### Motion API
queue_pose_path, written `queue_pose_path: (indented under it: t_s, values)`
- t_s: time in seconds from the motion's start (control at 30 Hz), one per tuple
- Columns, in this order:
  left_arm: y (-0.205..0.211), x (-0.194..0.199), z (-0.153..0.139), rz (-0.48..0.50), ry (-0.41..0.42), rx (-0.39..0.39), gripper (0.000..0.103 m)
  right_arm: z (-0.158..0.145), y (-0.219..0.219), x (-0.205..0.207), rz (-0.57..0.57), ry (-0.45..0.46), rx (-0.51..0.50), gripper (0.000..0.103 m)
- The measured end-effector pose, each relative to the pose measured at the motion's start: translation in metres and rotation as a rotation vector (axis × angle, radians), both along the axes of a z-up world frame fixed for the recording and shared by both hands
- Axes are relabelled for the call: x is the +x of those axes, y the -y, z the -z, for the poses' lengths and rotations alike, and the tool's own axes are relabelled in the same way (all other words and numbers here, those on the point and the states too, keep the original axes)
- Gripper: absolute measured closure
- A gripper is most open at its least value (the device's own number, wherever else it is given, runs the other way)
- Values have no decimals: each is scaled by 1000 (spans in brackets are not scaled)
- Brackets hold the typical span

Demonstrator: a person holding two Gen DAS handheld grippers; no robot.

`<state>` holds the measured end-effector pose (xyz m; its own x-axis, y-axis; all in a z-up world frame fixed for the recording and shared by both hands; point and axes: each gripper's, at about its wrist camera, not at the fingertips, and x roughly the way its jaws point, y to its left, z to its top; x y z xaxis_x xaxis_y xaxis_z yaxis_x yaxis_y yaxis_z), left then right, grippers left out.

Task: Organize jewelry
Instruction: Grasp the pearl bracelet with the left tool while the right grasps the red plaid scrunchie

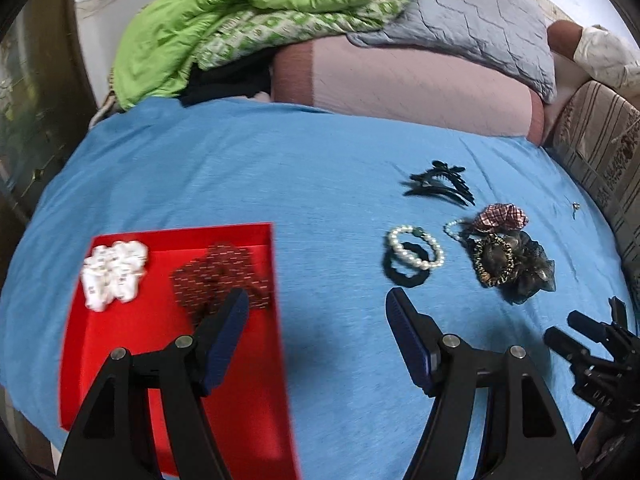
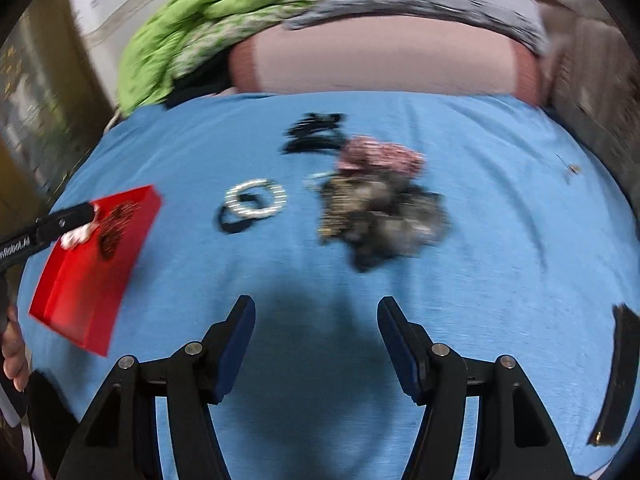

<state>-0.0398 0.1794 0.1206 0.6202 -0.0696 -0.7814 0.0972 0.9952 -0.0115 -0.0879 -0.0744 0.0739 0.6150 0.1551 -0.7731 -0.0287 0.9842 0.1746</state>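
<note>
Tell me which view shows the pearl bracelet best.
Left wrist view: the pearl bracelet is sharp, each bead distinct, lying over a black hair tie. The right wrist view shows it motion-blurred, a streaked white ring.

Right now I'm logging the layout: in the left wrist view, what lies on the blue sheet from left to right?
White scrunchie → dark red scrunchie, both in the red tray → pearl bracelet → pile of scrunchies.

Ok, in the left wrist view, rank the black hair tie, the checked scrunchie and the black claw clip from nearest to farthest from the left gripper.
From the left gripper:
1. Black hair tie, just ahead, under the pearl bracelet.
2. Checked scrunchie, farther right.
3. Black claw clip, farthest back.
</note>
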Motion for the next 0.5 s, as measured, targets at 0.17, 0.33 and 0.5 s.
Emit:
queue_pose_path:
  t_s: [0.17, 0.33, 0.5]
  values:
    - [19, 26, 14, 22, -45, -31, 33, 3, 31, 5, 58, 6, 27, 35]
    - [37, 63, 30, 41, -82, -49, 33, 5, 40, 17, 62, 15, 49, 35]
    - [55, 100, 47, 68, -115, -57, 35, 12, 51, 33, 94, 15, 48, 35]
